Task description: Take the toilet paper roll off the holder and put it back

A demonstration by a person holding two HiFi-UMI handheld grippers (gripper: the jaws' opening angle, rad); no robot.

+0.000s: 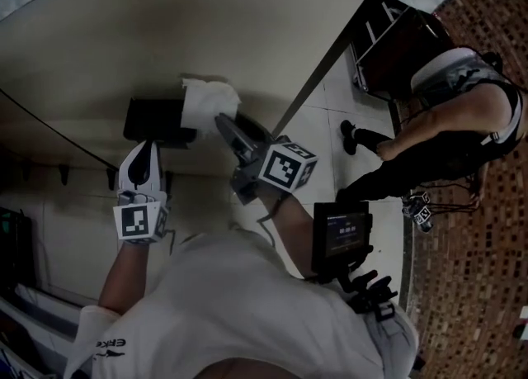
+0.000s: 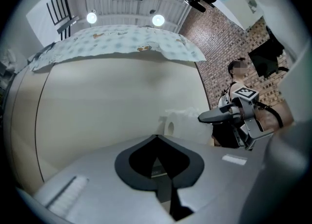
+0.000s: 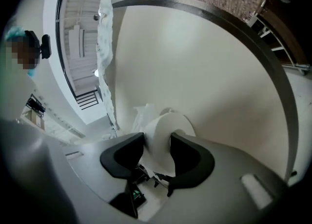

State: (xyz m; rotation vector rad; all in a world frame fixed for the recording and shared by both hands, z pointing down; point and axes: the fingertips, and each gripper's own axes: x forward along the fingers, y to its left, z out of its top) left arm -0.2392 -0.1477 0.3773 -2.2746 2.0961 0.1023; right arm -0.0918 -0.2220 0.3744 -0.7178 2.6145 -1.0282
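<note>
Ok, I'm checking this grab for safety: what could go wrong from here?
The right tongs pinch the soft toilet paper roll, so it may squash or slip out. Its loose end sticks up crumpled and could snag or tear on the black holder. The shut left tongs sit beside that holder and might block the way.

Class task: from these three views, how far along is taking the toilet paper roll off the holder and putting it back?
Done: the right gripper grips the toilet paper roll. In hand: the roll sits beside the black holder on the wall; the shut, empty left gripper points at the holder. Left: whether the roll is coming off or going back isn't visible; letting go remains.
</note>
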